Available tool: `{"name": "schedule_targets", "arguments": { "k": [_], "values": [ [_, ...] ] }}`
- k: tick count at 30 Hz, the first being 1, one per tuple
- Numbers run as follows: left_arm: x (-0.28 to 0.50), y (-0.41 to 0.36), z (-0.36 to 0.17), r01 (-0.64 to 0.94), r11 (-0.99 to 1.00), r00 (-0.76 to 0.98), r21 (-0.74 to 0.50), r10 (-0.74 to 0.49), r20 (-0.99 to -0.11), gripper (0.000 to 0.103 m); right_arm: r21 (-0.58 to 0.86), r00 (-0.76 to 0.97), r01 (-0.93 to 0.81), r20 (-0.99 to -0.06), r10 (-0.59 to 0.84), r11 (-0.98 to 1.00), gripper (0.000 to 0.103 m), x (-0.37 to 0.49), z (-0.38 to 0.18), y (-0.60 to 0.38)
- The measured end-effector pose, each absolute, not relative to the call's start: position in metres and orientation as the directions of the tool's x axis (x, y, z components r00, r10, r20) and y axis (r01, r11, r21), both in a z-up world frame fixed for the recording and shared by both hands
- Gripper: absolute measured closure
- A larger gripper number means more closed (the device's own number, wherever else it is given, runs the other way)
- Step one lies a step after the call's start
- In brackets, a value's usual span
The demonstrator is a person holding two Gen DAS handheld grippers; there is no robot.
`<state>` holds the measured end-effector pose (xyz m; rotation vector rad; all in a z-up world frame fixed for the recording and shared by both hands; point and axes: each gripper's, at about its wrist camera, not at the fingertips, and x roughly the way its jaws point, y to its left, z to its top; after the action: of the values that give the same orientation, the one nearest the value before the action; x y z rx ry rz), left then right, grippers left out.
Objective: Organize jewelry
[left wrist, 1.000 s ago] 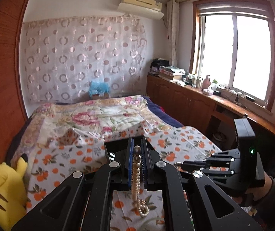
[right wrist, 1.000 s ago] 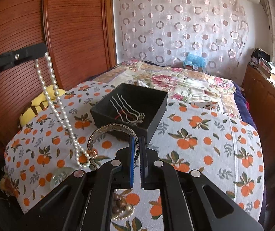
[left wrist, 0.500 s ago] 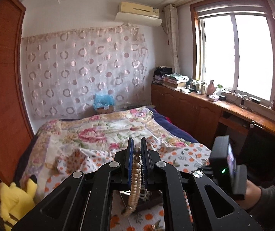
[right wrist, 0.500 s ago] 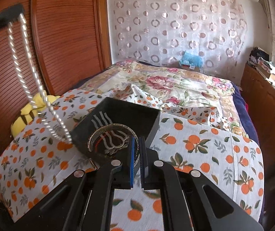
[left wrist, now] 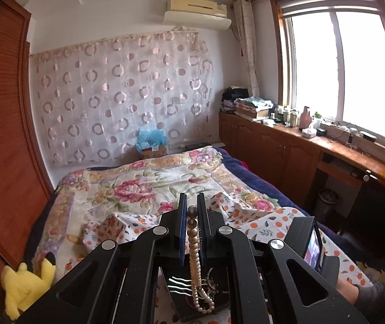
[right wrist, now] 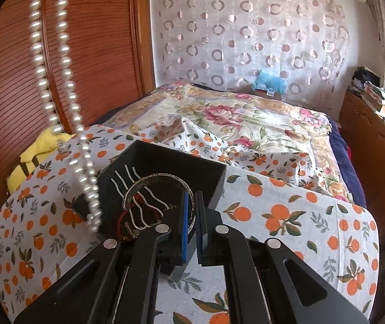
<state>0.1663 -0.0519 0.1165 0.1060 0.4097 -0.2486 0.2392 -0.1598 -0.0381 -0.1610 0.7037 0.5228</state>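
Here we list the items on the bed (right wrist: 286, 216), which is spread with an orange-print cloth (right wrist: 300, 210).

Left tongs (left wrist: 191, 213): we find them closed on a pearl necklace (left wrist: 193, 270). The doubled strand runs up between the two fingers and hangs down from them. In the left wrist view its lower loop reaches into the black box (left wrist: 181, 297). In the right wrist view the same strand (right wrist: 65, 86) drops from the top left corner of the picture, and its lower end hangs at the near left edge of the box.

Right tongs (right wrist: 191, 216): we find them nearly closed on the rim of a silver bangle (right wrist: 143, 183), which stands tilted over the box (right wrist: 165, 159).

Black box: open-topped, with white wavy lines on its floor, a red cord (right wrist: 123, 216) and some tangled pieces inside. It sits toward the near left part of the bed.

Yellow soft toy (left wrist: 27, 280): at the bed's left edge, against the wooden wardrobe (right wrist: 17, 81).

A person's sleeve (left wrist: 375, 294) shows at the lower right of the left wrist view.
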Motion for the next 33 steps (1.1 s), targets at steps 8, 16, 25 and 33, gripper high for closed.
{"name": "schedule_targets", "arguments": {
  "k": [8, 16, 25, 33],
  "values": [
    [0.187, -0.054, 0.101, 0.217, 0.974, 0.886, 0.065, -0.169, -0.431, 0.096, 0.012, 0.623, -0.539, -0.667, 0.409, 0.842, 0.093, 0.234, -0.049, -0.153],
    [0.212, -0.053, 0.094, 0.195, 0.98, 0.875, 0.038, -0.156, -0.458, 0.096, 0.039, 0.634, -0.536, -0.642, 0.432, 0.843, 0.093, 0.223, -0.042, -0.17],
    [0.219, -0.065, 0.099, 0.199, 0.978, 0.889, 0.061, -0.154, -0.432, 0.096, 0.029, 0.646, -0.535, -0.63, 0.431, 0.844, 0.093, 0.198, -0.039, -0.191],
    [0.223, -0.071, 0.092, 0.21, 0.974, 0.878, 0.082, -0.151, -0.455, 0.096, 0.042, 0.644, -0.538, -0.624, 0.442, 0.842, 0.093, 0.185, -0.036, -0.2]
  ]
}}
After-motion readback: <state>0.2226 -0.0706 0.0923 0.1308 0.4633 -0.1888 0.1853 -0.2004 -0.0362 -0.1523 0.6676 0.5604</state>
